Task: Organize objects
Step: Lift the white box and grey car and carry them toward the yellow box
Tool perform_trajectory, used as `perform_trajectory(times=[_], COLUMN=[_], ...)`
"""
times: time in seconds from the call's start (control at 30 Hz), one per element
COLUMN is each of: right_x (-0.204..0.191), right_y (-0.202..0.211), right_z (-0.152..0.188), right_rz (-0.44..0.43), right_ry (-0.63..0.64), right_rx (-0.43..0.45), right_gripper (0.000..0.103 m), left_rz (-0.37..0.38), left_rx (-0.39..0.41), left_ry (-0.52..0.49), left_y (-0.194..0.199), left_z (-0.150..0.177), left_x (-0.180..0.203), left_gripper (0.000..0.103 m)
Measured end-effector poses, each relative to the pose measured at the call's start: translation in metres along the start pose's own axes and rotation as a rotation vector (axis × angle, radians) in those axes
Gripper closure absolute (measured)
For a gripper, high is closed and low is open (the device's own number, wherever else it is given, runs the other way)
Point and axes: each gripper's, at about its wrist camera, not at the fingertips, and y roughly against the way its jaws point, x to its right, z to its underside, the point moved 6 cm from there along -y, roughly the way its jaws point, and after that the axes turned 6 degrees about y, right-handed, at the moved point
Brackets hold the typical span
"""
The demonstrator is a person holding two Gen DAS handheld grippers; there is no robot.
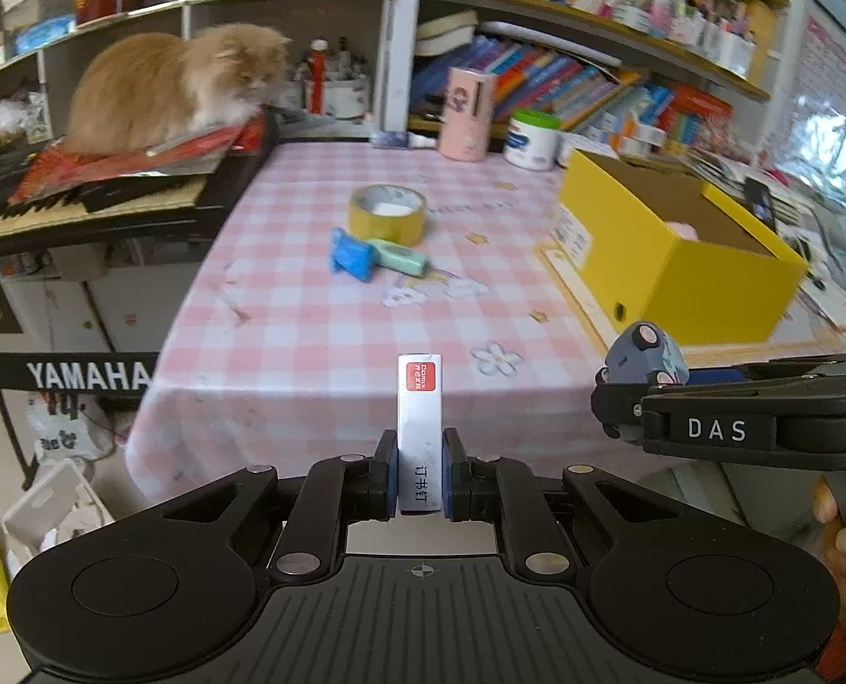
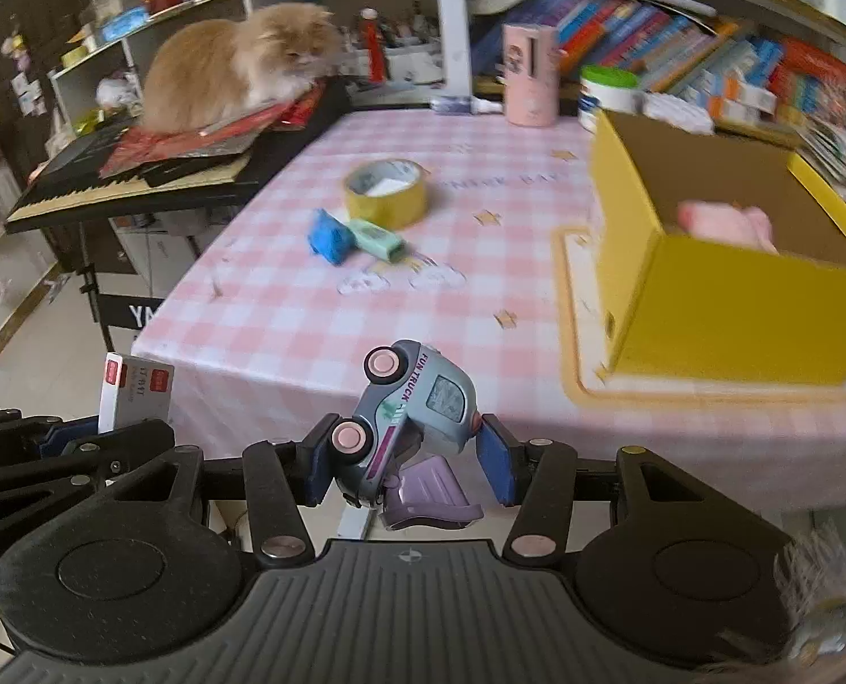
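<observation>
Tape roll [image 1: 387, 213] and blue block [image 1: 352, 255] lie mid-table beside yellow box [image 1: 673, 262]. Left gripper [image 1: 420, 470] clamps staple box [image 1: 420, 427]; right gripper [image 2: 408, 459] pinches toy truck [image 2: 408, 422]. Pink item [image 2: 727, 222] inside the box is blurred.

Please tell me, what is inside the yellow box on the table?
Inside the yellow box, one pink soft-looking object lies against the near wall. The brown cardboard floor shows behind it. The near wall covers the floor just behind it, so anything lying low there cannot be seen.

The black keyboard stand banner [image 1: 89, 374] reads "YAMAHA". The black right gripper [image 1: 622, 404] carries "DAS". The grey-blue toy car [image 2: 408, 419] says "FUN TRUCK". The small white staple box [image 1: 420, 433] shows "订书钉".
</observation>
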Motion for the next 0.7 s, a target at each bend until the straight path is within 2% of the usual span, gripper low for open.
perform_trajectory(times=[0.7], right_x=[0.08], right_y=[0.058], right_z=[0.062], right_rz=[0.203], right_ry=[-0.228], right_rx=[-0.014], right_gripper=[0.054], left_rz=[0.208], left_rx=[-0.071], left_ry=[-0.209], left_y=[-0.016], left_z=[0.016], left_x=[0.099], left_gripper=[0.09])
